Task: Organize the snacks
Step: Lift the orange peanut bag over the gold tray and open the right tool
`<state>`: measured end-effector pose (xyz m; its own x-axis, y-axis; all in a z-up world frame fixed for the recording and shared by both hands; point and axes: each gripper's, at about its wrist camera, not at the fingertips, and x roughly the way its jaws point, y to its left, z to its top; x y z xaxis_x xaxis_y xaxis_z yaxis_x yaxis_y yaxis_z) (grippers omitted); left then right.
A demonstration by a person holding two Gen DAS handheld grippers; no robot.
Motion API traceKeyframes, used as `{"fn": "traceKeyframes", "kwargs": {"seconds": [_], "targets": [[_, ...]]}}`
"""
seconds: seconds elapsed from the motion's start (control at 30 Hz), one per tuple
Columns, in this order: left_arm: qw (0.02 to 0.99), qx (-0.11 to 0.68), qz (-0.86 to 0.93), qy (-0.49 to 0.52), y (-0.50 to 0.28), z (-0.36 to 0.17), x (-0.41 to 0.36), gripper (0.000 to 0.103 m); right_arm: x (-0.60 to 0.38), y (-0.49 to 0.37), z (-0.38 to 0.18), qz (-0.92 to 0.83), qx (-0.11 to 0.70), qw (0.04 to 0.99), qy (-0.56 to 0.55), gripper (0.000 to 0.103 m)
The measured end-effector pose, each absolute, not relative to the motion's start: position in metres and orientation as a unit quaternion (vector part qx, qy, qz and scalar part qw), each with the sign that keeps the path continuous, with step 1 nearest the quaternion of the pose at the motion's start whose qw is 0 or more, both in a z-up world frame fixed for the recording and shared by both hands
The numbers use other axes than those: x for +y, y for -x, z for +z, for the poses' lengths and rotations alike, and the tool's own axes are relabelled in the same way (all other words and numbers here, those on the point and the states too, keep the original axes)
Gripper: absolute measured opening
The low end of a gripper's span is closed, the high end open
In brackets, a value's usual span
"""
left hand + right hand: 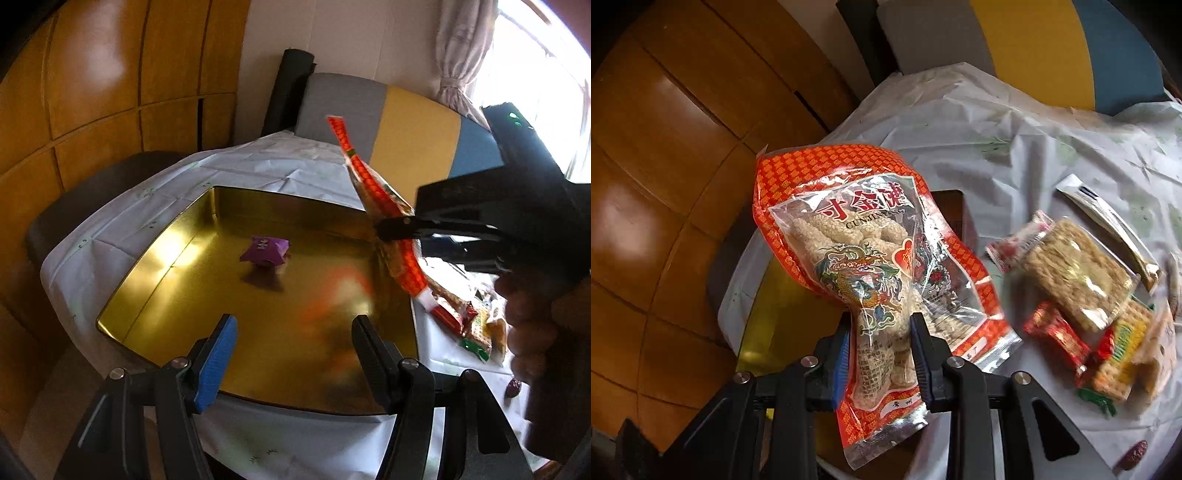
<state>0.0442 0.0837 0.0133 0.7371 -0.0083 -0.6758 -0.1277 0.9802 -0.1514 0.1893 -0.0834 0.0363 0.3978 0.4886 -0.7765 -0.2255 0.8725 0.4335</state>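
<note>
On a white-covered table (997, 140), the orange snack bag (871, 266) is pinched mid-body by the right gripper (881, 354); it seems light, crinkly, and its contents brittle. The left gripper (291, 354) is spread, empty, above the gold tin (177, 258)

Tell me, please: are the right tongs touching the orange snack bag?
Touching. In the right wrist view, both fingers of the right tongs pinch the orange snack bag; the left wrist view shows the bag hanging from them.
</note>
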Motion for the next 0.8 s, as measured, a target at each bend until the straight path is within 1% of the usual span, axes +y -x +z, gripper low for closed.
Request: {"fn": "traceKeyframes", "kwargs": {"seconds": [0.17, 0.37, 0.4, 0.53, 0.8], "targets": [[0.924, 0.363, 0.048, 0.108, -0.045, 0.011, 0.093, 0.065, -0.063, -0.201, 0.037, 0.214, 0.502, 0.831, -0.108, 0.033], [0.924, 0.36, 0.062, 0.117, -0.046, 0.011, 0.102, 0.065, -0.041, -0.207, 0.035, 0.23, 0.501, 0.828, -0.106, 0.033], [0.923, 0.362, 0.062, 0.118, -0.046, 0.011, 0.102, 0.065, -0.04, -0.208, 0.034, 0.224, 0.501, 0.83, -0.1, 0.035], [0.923, 0.361, 0.061, 0.116, -0.045, 0.011, 0.099, 0.065, -0.042, -0.203, 0.028, 0.221, 0.503, 0.831, -0.084, 0.035], [0.926, 0.358, 0.055, 0.106, -0.042, 0.014, 0.093, 0.065, -0.052, -0.186, 0.031, 0.225, 0.478, 0.848, -0.04, 0.035]]}}
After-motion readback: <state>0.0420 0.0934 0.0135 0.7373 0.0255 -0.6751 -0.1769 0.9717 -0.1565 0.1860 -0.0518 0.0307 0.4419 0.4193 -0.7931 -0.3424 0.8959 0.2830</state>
